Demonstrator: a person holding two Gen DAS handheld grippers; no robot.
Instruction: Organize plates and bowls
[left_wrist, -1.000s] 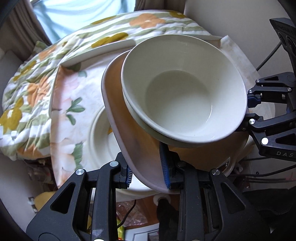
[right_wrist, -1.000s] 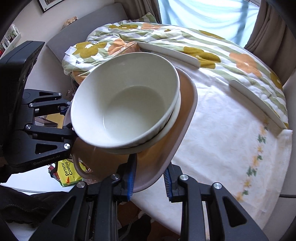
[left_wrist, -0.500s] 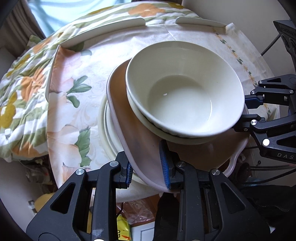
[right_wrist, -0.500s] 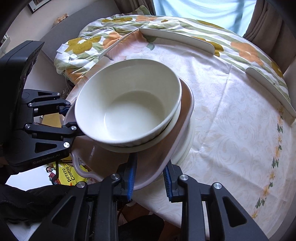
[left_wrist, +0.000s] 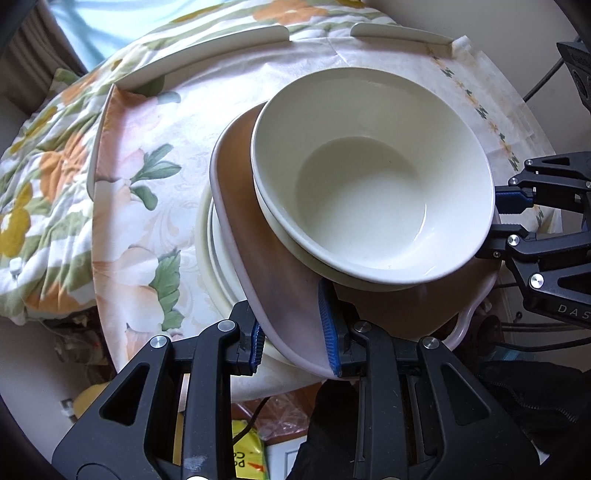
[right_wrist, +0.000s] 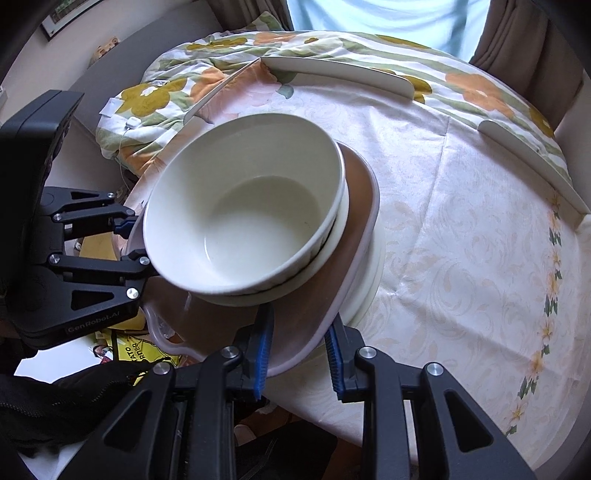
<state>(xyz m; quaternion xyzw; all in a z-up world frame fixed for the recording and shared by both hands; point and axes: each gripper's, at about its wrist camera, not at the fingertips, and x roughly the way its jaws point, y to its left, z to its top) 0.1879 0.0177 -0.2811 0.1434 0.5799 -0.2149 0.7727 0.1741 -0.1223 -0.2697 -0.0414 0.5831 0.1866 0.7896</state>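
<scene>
A brown dish with a pale rim (left_wrist: 266, 273) (right_wrist: 332, 291) carries two nested cream bowls (left_wrist: 373, 184) (right_wrist: 251, 206). My left gripper (left_wrist: 291, 336) is shut on the dish's near rim. My right gripper (right_wrist: 299, 354) is shut on the opposite rim and shows at the right of the left wrist view (left_wrist: 517, 206). The dish sits over a stack of cream plates (left_wrist: 214, 251) (right_wrist: 373, 280) on the round table (right_wrist: 461, 229); I cannot tell whether it touches them.
The table has a floral cloth and raised white rim guards (right_wrist: 340, 72) (left_wrist: 207, 51). A flowered quilt (left_wrist: 40, 155) lies beyond it. A yellow snack bag (right_wrist: 129, 350) lies below the table edge.
Both grippers moved the dish with the bowls forward over the table and lowered it above the stack of cream plates. Both stay shut on it.
</scene>
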